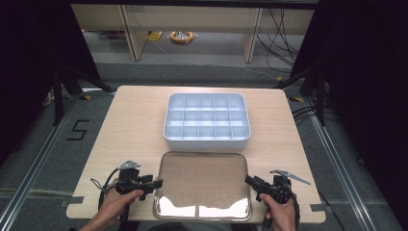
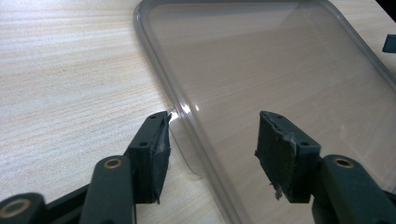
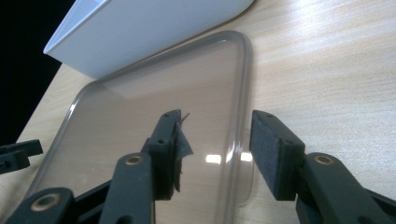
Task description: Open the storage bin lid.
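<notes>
A clear plastic lid lies flat on the wooden worktop, close to the near edge and about midway between the left and right edges. Just behind it, toward the middle of the worktop, stands a pale blue-grey organiser box with an open top divided into many small compartments; the lid's far rim lies just beside the box's near wall.

The left tool sits at the lid's left rim, near the worktop's near-left corner, held in a hand that comes in from the near edge. In the left gripper view its jaws stand apart with the raised rim of the lid between them: the left pad is just outside the rim, right at the edge, and the other pad hovers over the clear panel. The pads do not press on the plastic, so this tool is open around the rim.

The right tool is at the lid's right rim, held in the other hand. In the right gripper view its jaws also straddle the rim of the lid, one pad over bare wood outside it, the other over the panel inside, with a gap on both sides: open, gripping nothing. The box shows beyond the lid.
</notes>
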`<state>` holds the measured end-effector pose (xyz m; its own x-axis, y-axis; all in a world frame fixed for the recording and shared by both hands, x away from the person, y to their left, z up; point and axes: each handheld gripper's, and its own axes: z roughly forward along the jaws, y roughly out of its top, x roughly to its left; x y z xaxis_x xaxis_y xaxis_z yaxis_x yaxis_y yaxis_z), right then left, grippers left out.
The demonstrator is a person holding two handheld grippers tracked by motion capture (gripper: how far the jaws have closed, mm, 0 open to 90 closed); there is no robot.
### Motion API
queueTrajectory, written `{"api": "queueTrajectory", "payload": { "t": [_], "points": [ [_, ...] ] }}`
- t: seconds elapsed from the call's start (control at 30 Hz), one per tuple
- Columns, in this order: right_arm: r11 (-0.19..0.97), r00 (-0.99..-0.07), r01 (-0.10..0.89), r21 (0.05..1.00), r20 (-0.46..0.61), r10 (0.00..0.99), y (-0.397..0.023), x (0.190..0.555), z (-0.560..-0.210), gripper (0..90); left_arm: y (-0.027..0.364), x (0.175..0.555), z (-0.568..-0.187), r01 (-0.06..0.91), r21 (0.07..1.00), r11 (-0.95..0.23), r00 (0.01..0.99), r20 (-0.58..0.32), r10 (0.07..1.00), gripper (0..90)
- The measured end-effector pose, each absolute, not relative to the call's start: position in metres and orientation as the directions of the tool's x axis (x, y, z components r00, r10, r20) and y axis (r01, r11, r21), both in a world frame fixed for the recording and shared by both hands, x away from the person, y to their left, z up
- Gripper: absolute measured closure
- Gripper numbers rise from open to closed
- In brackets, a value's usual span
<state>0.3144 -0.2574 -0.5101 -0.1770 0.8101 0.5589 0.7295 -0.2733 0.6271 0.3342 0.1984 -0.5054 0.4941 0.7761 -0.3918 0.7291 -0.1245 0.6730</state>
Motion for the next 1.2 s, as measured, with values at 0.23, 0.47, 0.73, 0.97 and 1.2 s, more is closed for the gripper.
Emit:
{"api": "queueTrajectory", "payload": {
  "t": [0.23,0.47,0.73,0.97,1.2],
  "points": [
    [-0.236,-0.206,0.677,0.697,0.487,0.849,-0.257,0.313,-0.499,42.5,0.199,0.333,-0.500,0.700,0.701,-0.135,0.519,-0.370,0.770,38.5],
    [-0.155,-0.238,0.626,0.765,0.376,0.895,-0.256,0.310,-0.490,36.1,0.202,0.334,-0.500,0.691,0.708,-0.145,0.524,-0.353,0.775,32.8],
    [-0.073,-0.287,0.589,0.805,0.293,0.912,-0.252,0.307,-0.487,32.6,0.206,0.332,-0.498,0.684,0.716,-0.143,0.532,-0.355,0.769,30.1],
    [-0.060,-0.305,0.588,0.807,0.290,0.907,-0.249,0.303,-0.484,31.1,0.208,0.329,-0.498,0.682,0.718,-0.142,0.540,-0.362,0.760,28.1],
    [0.000,-0.339,0.580,0.814,0.242,0.909,-0.247,0.298,-0.484,29.8,0.209,0.325,-0.497,0.674,0.723,-0.151,0.558,-0.365,0.745,26.2]
  ]
}}
